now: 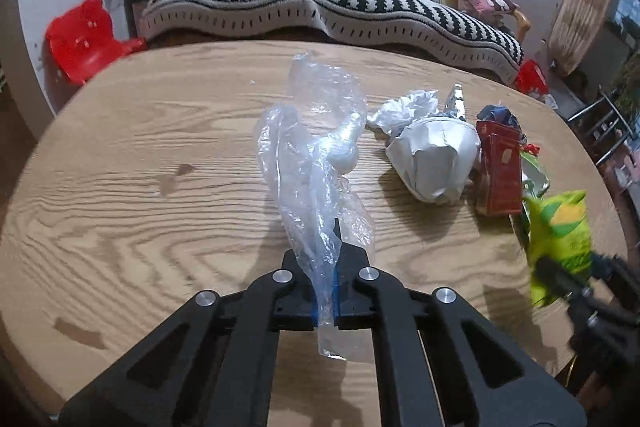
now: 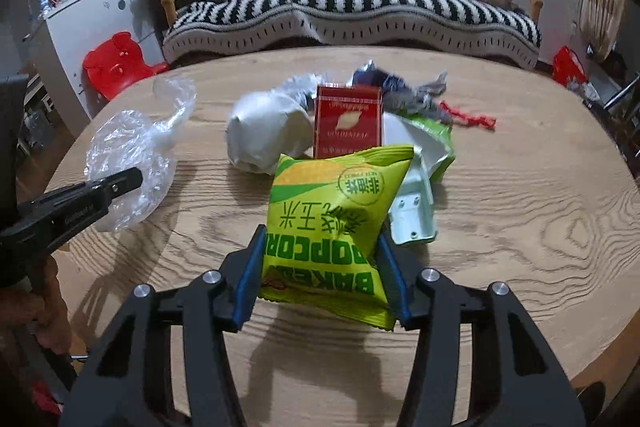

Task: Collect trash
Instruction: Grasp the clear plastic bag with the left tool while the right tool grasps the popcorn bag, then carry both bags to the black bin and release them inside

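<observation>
The left gripper (image 1: 325, 267) is clamped on a clear plastic bag (image 1: 316, 147), which trails forward from the jaws onto the round wooden table (image 1: 140, 167). The right gripper (image 2: 322, 267) has its blue pads against both sides of a green popcorn bag (image 2: 332, 203), just in front of the trash pile. In that pile: one crumpled white paper ball (image 2: 268, 135), one red box (image 2: 347, 121), one white plastic piece (image 2: 414, 211), partly hidden, and some crumpled wrappers (image 2: 400, 87) behind the box, too tangled to count. A striped sofa (image 2: 352, 7) stands beyond.
</observation>
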`<state>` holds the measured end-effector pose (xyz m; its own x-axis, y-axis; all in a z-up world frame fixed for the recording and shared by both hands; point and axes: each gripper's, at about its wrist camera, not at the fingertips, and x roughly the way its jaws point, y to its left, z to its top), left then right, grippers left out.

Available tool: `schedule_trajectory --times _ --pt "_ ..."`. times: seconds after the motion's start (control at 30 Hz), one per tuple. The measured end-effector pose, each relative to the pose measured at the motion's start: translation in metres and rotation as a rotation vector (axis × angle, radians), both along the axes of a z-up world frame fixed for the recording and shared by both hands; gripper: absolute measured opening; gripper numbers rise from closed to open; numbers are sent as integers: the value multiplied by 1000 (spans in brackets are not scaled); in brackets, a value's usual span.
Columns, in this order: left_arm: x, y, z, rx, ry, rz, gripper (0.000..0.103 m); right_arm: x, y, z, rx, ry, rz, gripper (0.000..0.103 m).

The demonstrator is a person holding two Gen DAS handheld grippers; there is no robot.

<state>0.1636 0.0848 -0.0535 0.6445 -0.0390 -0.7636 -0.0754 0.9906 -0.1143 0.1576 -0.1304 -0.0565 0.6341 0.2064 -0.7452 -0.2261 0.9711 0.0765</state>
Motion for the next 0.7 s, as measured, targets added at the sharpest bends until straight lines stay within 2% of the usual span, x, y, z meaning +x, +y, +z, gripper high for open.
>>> schedule_trajectory --times 0.37,0.5,0.7 --pt "-31 -14 22 48 -42 -28 3 -24 -22 20 5 -32 -15 52" --pt "-35 -34 28 91 -67 -60 3 -33 -47 29 1 -48 -48 52" --pt "-41 -84 39 70 -102 -148 3 -47 -109 43 6 -68 -148 52"
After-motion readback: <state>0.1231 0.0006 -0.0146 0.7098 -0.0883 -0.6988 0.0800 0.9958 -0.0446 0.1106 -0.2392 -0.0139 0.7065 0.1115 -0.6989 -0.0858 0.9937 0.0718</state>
